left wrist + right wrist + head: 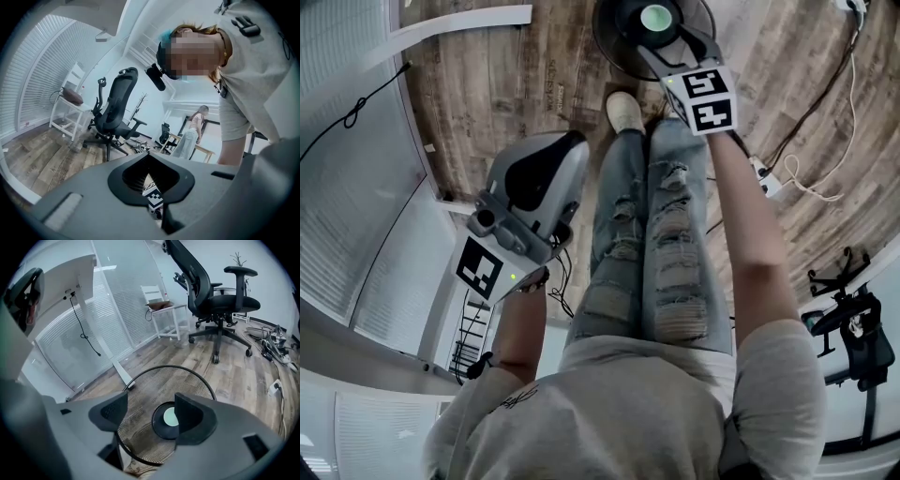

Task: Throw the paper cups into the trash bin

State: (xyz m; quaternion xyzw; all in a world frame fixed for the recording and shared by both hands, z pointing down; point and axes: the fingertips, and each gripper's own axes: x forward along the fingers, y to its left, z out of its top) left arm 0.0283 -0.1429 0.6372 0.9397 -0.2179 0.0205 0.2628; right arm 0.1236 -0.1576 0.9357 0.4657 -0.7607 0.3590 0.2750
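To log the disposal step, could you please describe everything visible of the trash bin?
The trash bin is a round, black wire-mesh basket with a thin rim, standing upright on the wooden floor. Its solid dark base holds a pale round disc, possibly a cup. The right gripper is above it, jaws apart, touching nothing.

- The grey plastic left gripper (150, 180) is held up on the bent left arm (520, 328), its jaws together and empty.
- The grey plastic right gripper (150, 416) points down from the straight right arm (750, 234), its jaws apart and empty.
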